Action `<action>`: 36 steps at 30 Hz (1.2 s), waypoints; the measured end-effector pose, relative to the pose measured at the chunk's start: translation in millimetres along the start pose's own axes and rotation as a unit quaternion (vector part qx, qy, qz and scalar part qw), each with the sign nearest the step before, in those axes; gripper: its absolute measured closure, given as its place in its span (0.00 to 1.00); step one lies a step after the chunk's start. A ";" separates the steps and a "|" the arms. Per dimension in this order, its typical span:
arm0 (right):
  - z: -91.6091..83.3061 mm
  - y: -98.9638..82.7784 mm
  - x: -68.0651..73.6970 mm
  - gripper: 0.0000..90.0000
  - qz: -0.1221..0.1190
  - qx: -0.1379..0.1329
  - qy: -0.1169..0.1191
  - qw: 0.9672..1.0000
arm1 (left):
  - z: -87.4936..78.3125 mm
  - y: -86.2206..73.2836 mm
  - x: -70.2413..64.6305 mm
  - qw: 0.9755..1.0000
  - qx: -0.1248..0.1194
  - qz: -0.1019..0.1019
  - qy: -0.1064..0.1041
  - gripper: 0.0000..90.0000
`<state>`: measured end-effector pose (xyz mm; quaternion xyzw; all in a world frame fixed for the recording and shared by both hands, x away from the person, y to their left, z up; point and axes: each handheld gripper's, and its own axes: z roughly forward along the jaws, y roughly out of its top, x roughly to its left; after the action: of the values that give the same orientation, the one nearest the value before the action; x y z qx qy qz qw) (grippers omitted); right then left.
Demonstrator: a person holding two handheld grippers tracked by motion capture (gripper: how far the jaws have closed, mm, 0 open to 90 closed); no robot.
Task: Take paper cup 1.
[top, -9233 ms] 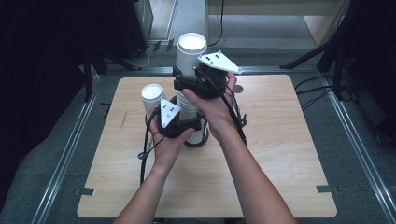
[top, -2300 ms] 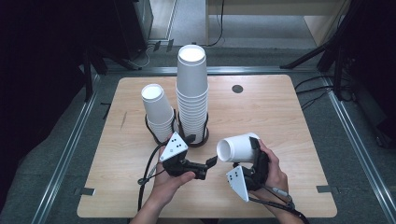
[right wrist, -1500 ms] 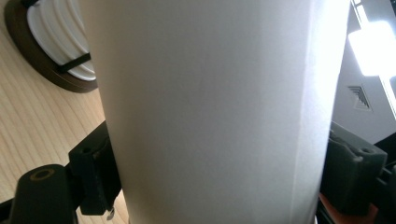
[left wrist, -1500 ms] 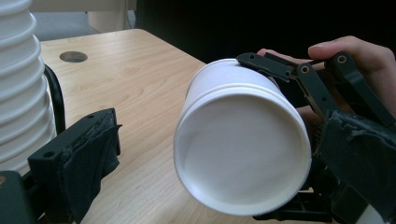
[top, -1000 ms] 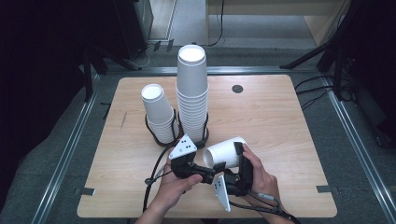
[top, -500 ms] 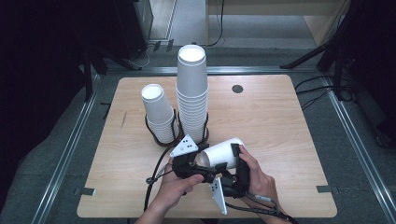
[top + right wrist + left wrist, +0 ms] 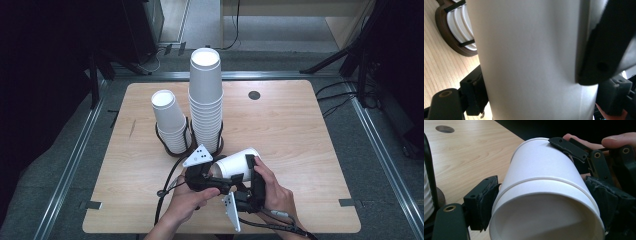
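Woodgrain table [image 7: 310, 135], smooth (tapered) paper cup [image 7: 235, 164]

No legible text or labels

A tall stack of white paper cups [image 7: 205, 100] is standing in a dark ring holder [image 7: 218, 148] near the middle of the wooden desk [image 7: 300, 135], with a shorter stack [image 7: 169, 121] sitting just beside it. A dark round hole [image 7: 254, 95] is showing farther back on the desktop, with grey floor [image 7: 385, 150] lying around.
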<state>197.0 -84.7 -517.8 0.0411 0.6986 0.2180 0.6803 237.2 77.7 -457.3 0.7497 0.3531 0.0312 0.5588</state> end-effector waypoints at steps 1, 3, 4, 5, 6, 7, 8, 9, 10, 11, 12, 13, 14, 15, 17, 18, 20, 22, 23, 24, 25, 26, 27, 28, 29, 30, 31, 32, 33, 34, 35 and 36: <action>0.0 0.0 0.0 0.16 0.000 0.000 0.000 1.000 | 0.0 0.0 0.0 1.000 0.000 0.000 0.000 0.17; -0.5 0.2 0.3 0.16 0.006 -0.001 0.001 1.000 | -0.4 0.0 0.2 1.000 0.000 0.000 -0.004 0.19; -0.6 0.0 0.5 0.16 0.005 -0.003 0.002 1.000 | -0.8 0.1 1.0 1.000 0.001 -0.005 -0.008 0.20; -0.7 -0.1 0.5 0.15 0.005 -0.003 0.001 1.000 | -1.3 0.2 1.9 1.000 0.001 -0.006 -0.013 0.20; -0.7 -0.1 0.5 0.15 0.005 -0.003 0.001 1.000 | -1.3 0.2 1.9 1.000 0.001 -0.006 -0.013 0.21; -0.7 -0.5 0.5 0.15 0.005 -0.003 0.001 1.000 | -1.6 0.2 2.1 1.000 0.001 -0.007 -0.015 0.21; -1.0 -0.4 0.4 0.15 0.003 -0.004 0.000 1.000 | -1.9 0.1 2.3 1.000 0.001 -0.006 -0.016 0.21; -1.0 -0.4 0.4 0.15 0.003 -0.004 0.000 1.000 | -2.2 0.2 2.5 1.000 0.001 -0.006 -0.016 0.21; -1.1 0.1 0.3 0.15 0.003 -0.003 0.000 1.000 | -2.5 0.2 2.9 1.000 0.001 -0.006 -0.017 0.21; -1.1 0.1 0.3 0.15 0.003 -0.003 0.000 1.000 | -2.5 0.2 2.9 1.000 0.001 -0.006 -0.017 0.22; -1.1 0.3 0.4 0.15 0.003 -0.003 0.000 1.000 | -2.7 0.2 2.6 1.000 0.001 -0.006 -0.016 0.22; -1.1 0.3 0.5 0.15 0.002 -0.003 -0.001 1.000 | -2.7 0.2 2.6 1.000 0.001 -0.006 -0.016 0.22; -1.1 0.2 0.5 0.15 0.002 -0.003 -0.001 1.000 | -2.7 0.2 2.5 1.000 0.001 -0.006 -0.016 0.22; -1.2 0.1 0.5 0.15 0.002 -0.003 -0.002 1.000 | -2.7 0.0 2.2 1.000 0.001 -0.005 -0.016 0.22; -1.4 0.3 0.9 0.15 0.002 -0.003 -0.002 1.000 | -2.9 0.0 2.3 1.000 0.001 -0.005 -0.016 0.22; -1.4 0.3 0.9 0.15 0.002 -0.003 -0.002 1.000 | -2.9 0.0 2.3 1.000 0.001 -0.005 -0.016 0.22; -1.5 0.5 0.7 0.15 0.002 -0.003 -0.002 1.000 | -2.9 0.0 2.3 1.000 0.001 -0.003 -0.017 0.22; -1.5 0.3 0.9 0.15 -0.001 -0.003 -0.001 1.000 | -3.0 -0.4 2.9 1.000 0.001 -0.007 -0.018 0.22; -1.5 0.2 1.1 0.14 -0.002 -0.004 -0.002 1.000 | -3.1 -0.8 2.3 1.000 -0.001 -0.003 -0.017 0.23; -1.5 0.3 1.4 0.14 -0.002 -0.005 -0.004 1.000 | -3.4 -0.9 1.7 1.000 -0.002 0.001 -0.016 0.23; -1.5 0.3 1.4 0.14 -0.004 -0.006 -0.007 1.000 | -3.6 -0.7 1.2 1.000 -0.002 0.002 -0.016 0.23; -1.2 0.0 0.9 0.13 -0.011 -0.009 -0.010 1.000 | -3.6 -0.7 1.2 1.000 -0.002 0.002 -0.016 0.23; -1.2 0.0 0.9 0.13 -0.011 -0.009 -0.010 1.000 | -3.8 -0.5 1.1 1.000 -0.003 0.003 -0.016 0.23; -0.8 -0.6 1.2 0.13 -0.016 -0.011 -0.016 1.000 | -4.3 -0.5 1.3 1.000 -0.004 0.004 -0.018 0.24; -0.8 -0.6 1.2 0.13 -0.016 -0.011 -0.016 1.000 | -4.5 -0.5 1.5 1.000 -0.004 0.003 -0.017 0.24; -0.5 -1.0 1.4 0.12 -0.017 -0.014 -0.017 1.000 | -4.4 -0.6 1.7 1.000 -0.003 0.001 -0.016 0.25; 0.2 -1.9 2.9 0.12 -0.021 -0.014 -0.015 1.000 | -4.6 -0.8 2.1 1.000 -0.001 0.003 -0.016 0.25; 0.6 -2.4 2.9 0.12 -0.030 -0.018 -0.018 0.999 | -4.9 -0.6 2.1 1.000 -0.001 0.003 -0.015 0.25; 0.7 -2.9 3.8 0.11 -0.033 -0.021 -0.021 0.999 | -4.9 -0.6 2.1 1.000 -0.001 0.003 -0.015 0.26; 0.7 -2.9 3.8 0.11 -0.033 -0.021 -0.021 0.999 | -5.0 -0.5 2.0 1.000 0.000 0.004 -0.014 0.26; 0.9 -3.3 4.1 0.11 -0.034 -0.022 -0.021 0.999 | -5.6 -0.3 2.1 1.000 0.000 0.005 -0.012 0.26; 1.5 -4.8 4.3 0.10 -0.039 -0.023 -0.012 0.999 | -6.1 -0.2 2.3 1.000 0.000 0.005 -0.010 0.27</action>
<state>199.3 -87.2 -523.5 0.0007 0.6859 0.2065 0.6978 236.1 84.0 -456.0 0.7520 0.3435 0.0265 0.5620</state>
